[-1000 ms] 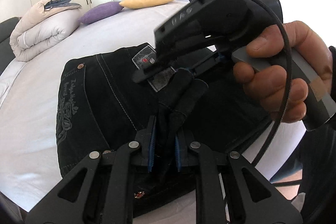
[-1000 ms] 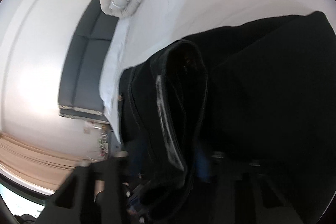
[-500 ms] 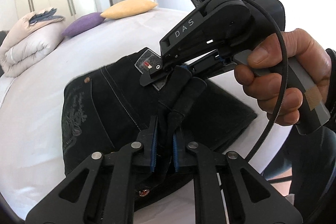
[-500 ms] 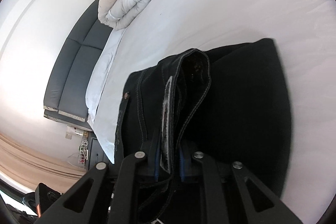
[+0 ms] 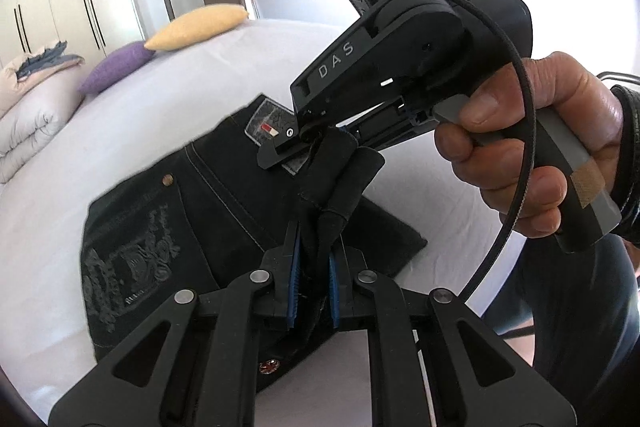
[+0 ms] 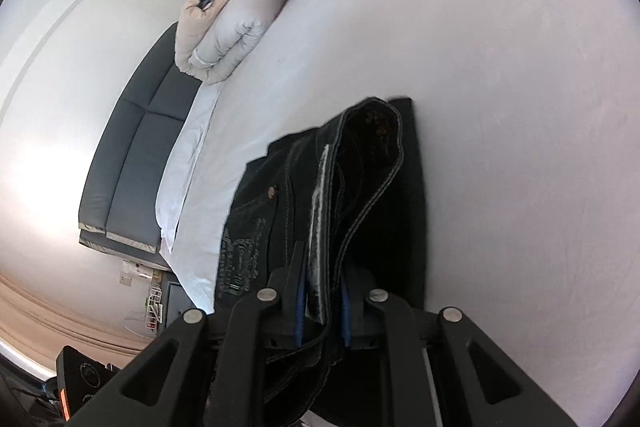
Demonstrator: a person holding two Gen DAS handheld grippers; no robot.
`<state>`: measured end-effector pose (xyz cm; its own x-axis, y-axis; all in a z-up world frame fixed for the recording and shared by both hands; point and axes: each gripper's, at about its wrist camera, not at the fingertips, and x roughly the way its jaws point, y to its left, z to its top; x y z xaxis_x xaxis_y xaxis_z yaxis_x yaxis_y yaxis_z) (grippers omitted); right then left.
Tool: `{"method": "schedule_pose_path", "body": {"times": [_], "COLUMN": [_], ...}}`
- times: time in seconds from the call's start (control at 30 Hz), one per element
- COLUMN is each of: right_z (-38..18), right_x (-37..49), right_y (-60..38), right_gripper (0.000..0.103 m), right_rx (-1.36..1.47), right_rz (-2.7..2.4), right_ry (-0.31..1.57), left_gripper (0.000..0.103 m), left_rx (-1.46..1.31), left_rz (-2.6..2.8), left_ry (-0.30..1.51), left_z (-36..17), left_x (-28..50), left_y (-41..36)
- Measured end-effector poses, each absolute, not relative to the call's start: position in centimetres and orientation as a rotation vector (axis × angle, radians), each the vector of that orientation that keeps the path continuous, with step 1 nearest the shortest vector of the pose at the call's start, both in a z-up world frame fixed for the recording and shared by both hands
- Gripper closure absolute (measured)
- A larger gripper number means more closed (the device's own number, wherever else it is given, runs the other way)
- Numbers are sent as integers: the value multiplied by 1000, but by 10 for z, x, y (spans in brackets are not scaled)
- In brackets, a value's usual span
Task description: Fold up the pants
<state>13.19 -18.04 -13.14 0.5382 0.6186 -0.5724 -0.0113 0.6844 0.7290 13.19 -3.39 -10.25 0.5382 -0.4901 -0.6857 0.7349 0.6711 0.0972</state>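
Observation:
The black jeans hang folded above the white bed, held up by the waistband. My left gripper is shut on a bunched fold of the waistband. My right gripper shows in the left wrist view, gripped by a hand, shut on the waistband near the grey label. In the right wrist view the right gripper is shut on the waistband of the jeans, which hang above the bed.
A rolled duvet, a purple pillow and a yellow pillow lie at the bed's far end. A dark sofa stands beside the bed. Wardrobes and a door are behind.
Both grippers have lifted the jeans higher off the bed, and the folded bundle looks smaller below them. Both stay shut on the waistband.

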Motion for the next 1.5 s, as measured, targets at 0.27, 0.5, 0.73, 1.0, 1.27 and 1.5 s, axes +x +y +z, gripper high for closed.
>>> {"method": "schedule_pose_path", "body": {"times": [0.27, 0.5, 0.73, 1.0, 1.27, 1.5], "right_z": [-164, -169, -140, -103, -165, -173], "right_x": [134, 132, 105, 96, 124, 121], "right_y": [-190, -193, -206, -166, -180, -181], "right_gripper": [88, 88, 72, 93, 103, 103], "right_rx": [805, 815, 736, 688, 820, 795], "right_rz": [432, 447, 284, 455, 364, 386], "right_ry": [936, 918, 892, 840, 948, 910], "left_gripper": [92, 88, 88, 88, 88, 90], "left_rx": [382, 181, -72, -143, -122, -146], "left_rz": [-756, -818, -765, -714, -711, -785], "left_ry": [738, 822, 871, 922, 1050, 1013], "left_z": [-115, -101, -79, -76, -127, -134], "left_x": [155, 174, 207, 308, 375, 316], "left_y": [-38, 2, 79, 107, 100, 116]}}
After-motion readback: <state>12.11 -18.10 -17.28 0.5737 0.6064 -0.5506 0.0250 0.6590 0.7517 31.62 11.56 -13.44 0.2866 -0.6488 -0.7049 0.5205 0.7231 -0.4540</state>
